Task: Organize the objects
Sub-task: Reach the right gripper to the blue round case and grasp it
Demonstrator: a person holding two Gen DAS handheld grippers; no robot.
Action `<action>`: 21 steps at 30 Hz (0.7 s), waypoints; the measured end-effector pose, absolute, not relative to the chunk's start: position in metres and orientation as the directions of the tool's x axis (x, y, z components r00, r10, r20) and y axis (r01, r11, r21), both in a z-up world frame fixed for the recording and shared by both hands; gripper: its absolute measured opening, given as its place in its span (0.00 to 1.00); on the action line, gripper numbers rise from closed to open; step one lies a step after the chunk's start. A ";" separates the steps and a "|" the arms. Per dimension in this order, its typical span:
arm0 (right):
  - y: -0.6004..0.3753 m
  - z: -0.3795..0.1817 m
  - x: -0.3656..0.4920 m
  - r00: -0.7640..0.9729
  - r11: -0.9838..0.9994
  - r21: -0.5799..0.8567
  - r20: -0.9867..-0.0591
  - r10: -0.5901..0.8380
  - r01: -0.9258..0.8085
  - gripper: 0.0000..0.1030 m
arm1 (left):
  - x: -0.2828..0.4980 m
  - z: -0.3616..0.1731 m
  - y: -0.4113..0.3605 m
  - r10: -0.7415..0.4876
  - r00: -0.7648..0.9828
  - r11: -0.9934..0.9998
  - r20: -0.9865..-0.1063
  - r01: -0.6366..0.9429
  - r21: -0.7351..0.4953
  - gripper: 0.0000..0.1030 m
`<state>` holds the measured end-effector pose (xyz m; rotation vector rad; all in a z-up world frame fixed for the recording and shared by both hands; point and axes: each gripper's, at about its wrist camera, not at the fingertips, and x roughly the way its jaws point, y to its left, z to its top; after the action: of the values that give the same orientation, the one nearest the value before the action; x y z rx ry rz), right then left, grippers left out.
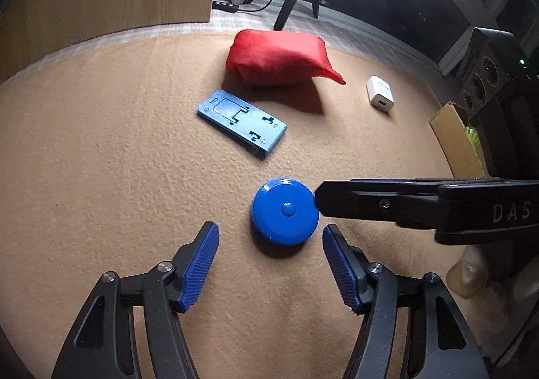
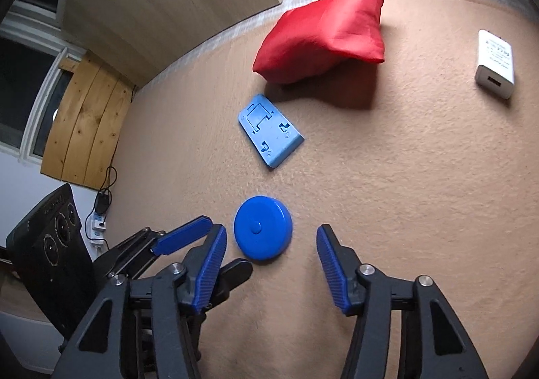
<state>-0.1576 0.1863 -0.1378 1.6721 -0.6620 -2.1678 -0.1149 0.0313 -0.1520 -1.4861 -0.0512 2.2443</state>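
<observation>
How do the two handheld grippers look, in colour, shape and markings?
The left gripper and the right gripper are built alike: black angular linkage arms joined by round silver pins, ending in tapered fingers with bright blue ribbed pads. Seen from the side in the left wrist view, the right gripper's black body carries the pale letters DAS. No cables or sleeves show.
</observation>
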 end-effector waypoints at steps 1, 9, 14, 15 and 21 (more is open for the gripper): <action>0.184 -0.139 -0.158 -0.256 -0.843 0.538 -0.818 -0.515 -0.024 0.46 | -0.116 -0.153 0.031 0.385 -0.319 -0.899 -0.866 -0.341 -0.274 0.63; 0.174 -0.149 -0.166 -0.216 -0.863 0.506 -0.843 -0.492 -0.006 0.38 | -0.122 -0.162 0.038 0.401 -0.295 -0.889 -0.867 -0.354 -0.290 0.50; 0.171 -0.155 -0.170 -0.204 -0.871 0.492 -0.851 -0.483 0.011 0.29 | -0.122 -0.165 0.043 0.409 -0.293 -0.882 -0.864 -0.370 -0.292 0.44; 0.172 -0.155 -0.171 -0.204 -0.872 0.489 -0.853 -0.481 0.014 0.29 | -0.122 -0.164 0.044 0.406 -0.297 -0.882 -0.864 -0.374 -0.286 0.44; 0.173 -0.153 -0.170 -0.219 -0.877 0.481 -0.853 -0.474 0.027 0.28 | -0.119 -0.162 0.047 0.393 -0.308 -0.885 -0.866 -0.382 -0.266 0.43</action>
<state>-0.1696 0.1729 -0.1530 1.7167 -0.5282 -2.1602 -0.1190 0.0468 -0.1619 -1.4708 -0.0141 2.2133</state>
